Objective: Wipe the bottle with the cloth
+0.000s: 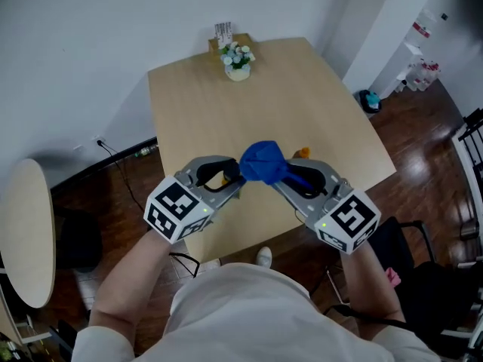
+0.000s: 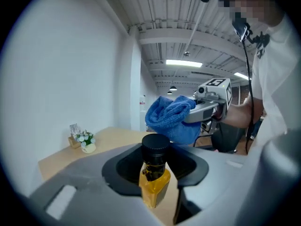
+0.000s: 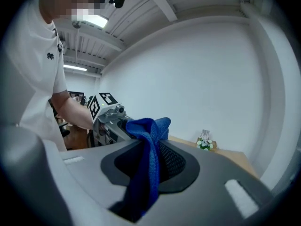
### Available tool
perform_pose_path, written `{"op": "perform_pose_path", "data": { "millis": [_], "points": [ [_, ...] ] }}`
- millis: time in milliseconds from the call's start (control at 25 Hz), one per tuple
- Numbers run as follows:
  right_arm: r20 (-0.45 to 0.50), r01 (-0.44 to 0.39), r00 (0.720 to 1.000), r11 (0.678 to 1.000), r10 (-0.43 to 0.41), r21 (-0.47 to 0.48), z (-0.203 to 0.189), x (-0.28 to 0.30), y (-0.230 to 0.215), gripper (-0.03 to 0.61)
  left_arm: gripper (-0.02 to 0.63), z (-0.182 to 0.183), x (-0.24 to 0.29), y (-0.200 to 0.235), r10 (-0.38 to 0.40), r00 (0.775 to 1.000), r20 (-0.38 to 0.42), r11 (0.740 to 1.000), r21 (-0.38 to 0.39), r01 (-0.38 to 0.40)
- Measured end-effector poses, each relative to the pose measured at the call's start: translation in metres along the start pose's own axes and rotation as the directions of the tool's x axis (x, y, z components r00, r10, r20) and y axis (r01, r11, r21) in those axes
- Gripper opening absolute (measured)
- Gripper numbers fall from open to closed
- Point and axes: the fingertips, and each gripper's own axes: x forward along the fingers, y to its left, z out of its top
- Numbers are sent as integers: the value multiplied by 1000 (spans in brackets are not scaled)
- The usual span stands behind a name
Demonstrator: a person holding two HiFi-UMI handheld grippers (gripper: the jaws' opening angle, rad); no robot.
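Observation:
My left gripper (image 1: 231,178) is shut on a small bottle (image 2: 154,174) of yellow liquid with a black cap (image 2: 155,147), held between its jaws above the table's near edge. Facing it, my right gripper (image 1: 285,178) is shut on a bunched blue cloth (image 1: 263,161). In the left gripper view the cloth (image 2: 170,117) sits just beyond the cap, touching or nearly touching it. The cloth (image 3: 148,159) hangs down between the right jaws in the right gripper view, and it hides the bottle there. The head view shows only a sliver of the bottle (image 1: 302,154), behind the cloth.
The wooden table (image 1: 302,104) carries a small pot of white flowers (image 1: 238,59) and a card holder (image 1: 223,35) at its far edge. A round side table (image 1: 29,232) stands at the left. Dark wood floor surrounds the table, with a chair (image 1: 423,270) at the right.

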Motion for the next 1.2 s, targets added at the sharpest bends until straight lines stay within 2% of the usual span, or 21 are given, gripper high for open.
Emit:
{"op": "perform_pose_path", "data": {
  "millis": [200,360,520,760,1080,1200],
  "points": [
    [184,61,979,990,-83,125,24,-22,-23,97,164,45,-6,15,-18,997,77,997,-75,24],
    [256,67,960,981,-113,180,30,-25,-33,97,163,86,-8,18,-31,993,117,995,-87,41],
    [296,56,948,974,-121,218,28,-23,-38,95,163,111,-6,22,-38,989,143,991,-120,55],
    [250,59,961,971,-117,230,-10,-20,-43,95,164,133,3,32,-23,987,158,984,-170,51],
    [131,66,986,960,-105,273,-84,-11,-49,95,164,148,10,41,0,990,144,984,-175,26],
    [102,81,988,956,-114,283,-100,-14,-50,95,164,149,9,41,8,990,144,984,-177,18]
  ]
}}
